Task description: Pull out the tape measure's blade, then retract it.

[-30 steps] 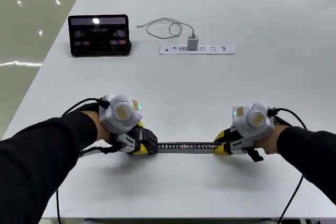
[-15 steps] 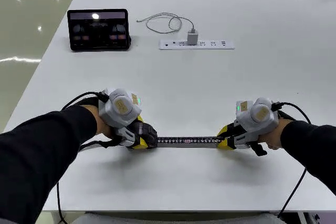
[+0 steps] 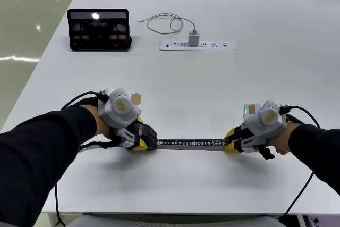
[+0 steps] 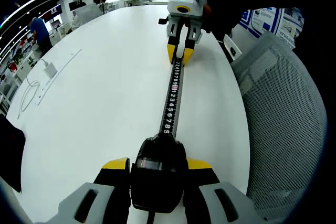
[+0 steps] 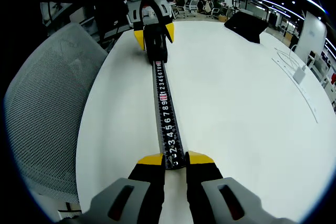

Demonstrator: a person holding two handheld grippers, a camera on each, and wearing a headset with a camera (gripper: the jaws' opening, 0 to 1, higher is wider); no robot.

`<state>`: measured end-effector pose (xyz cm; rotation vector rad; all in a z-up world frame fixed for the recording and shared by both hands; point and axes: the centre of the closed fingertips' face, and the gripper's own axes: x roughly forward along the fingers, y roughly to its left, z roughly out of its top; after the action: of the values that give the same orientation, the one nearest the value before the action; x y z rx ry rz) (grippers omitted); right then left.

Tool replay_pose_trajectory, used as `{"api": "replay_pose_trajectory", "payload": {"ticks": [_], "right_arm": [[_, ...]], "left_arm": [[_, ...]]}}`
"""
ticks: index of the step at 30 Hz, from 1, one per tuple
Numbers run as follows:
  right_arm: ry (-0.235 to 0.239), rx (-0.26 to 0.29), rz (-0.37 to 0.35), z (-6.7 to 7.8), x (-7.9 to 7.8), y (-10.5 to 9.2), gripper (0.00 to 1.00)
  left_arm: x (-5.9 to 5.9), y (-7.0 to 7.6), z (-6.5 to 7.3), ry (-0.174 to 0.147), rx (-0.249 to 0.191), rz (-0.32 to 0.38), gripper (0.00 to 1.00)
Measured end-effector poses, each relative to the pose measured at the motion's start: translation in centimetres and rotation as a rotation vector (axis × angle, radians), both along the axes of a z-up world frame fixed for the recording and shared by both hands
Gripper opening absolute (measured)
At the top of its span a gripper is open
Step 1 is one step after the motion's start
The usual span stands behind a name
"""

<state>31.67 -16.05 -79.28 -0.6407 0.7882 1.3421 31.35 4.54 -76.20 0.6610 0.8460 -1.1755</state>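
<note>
Risk, as I judge it: the black white-numbered steel blade [image 5: 164,103], drawn taut rightward out of the black-and-yellow tape measure case [image 4: 157,177], could slip from my right gripper [image 3: 229,144] and whip back, since those jaws pinch only its tip. My left gripper [image 3: 141,137] is clamped around the case. Both my forearms lie low over the white table [image 3: 212,94], the grippers facing each other. A black tablet [image 3: 99,28] stands well beyond the case.

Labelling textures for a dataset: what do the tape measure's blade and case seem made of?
The black numbered tape measure blade: probably thin painted steel, matte; it lies as a straight flat strip with crisp white numerals. The black rounded tape measure case: likely moulded plastic, semi-gloss; soft highlights on its curved top.
</note>
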Motion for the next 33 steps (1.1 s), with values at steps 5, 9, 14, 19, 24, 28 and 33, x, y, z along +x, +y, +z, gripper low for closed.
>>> {"api": "replay_pose_trajectory", "payload": {"ticks": [5,9,14,19,24,28,33], "right_arm": [[-0.002,-0.009,-0.002,0.0,0.1,-0.4,0.10],[-0.001,-0.009,-0.009,0.1,0.0,-0.5,0.10],[0.002,-0.011,-0.016,0.4,-0.1,-1.0,0.10],[0.006,-0.014,-0.026,0.6,-0.1,-1.8,0.10],[0.008,-0.018,-0.034,0.6,-0.1,-2.7,0.10],[0.009,-0.018,-0.043,0.7,-0.1,-2.9,0.10],[0.009,-0.023,-0.056,0.9,-0.1,-3.6,0.10]], "left_arm": [[-0.1,0.0,0.1,0.000,-0.004,0.003,0.35],[-0.2,-0.1,0.1,0.000,-0.006,0.003,0.35],[-0.2,-0.1,0.2,0.001,-0.005,0.002,0.35],[-0.3,-0.1,0.2,-0.001,-0.002,0.002,0.35],[-0.3,-0.1,0.2,-0.001,0.001,0.002,0.35],[-0.2,-0.1,0.2,0.001,-0.002,0.005,0.35],[-0.3,-0.1,0.2,0.000,0.002,0.002,0.35]]}}
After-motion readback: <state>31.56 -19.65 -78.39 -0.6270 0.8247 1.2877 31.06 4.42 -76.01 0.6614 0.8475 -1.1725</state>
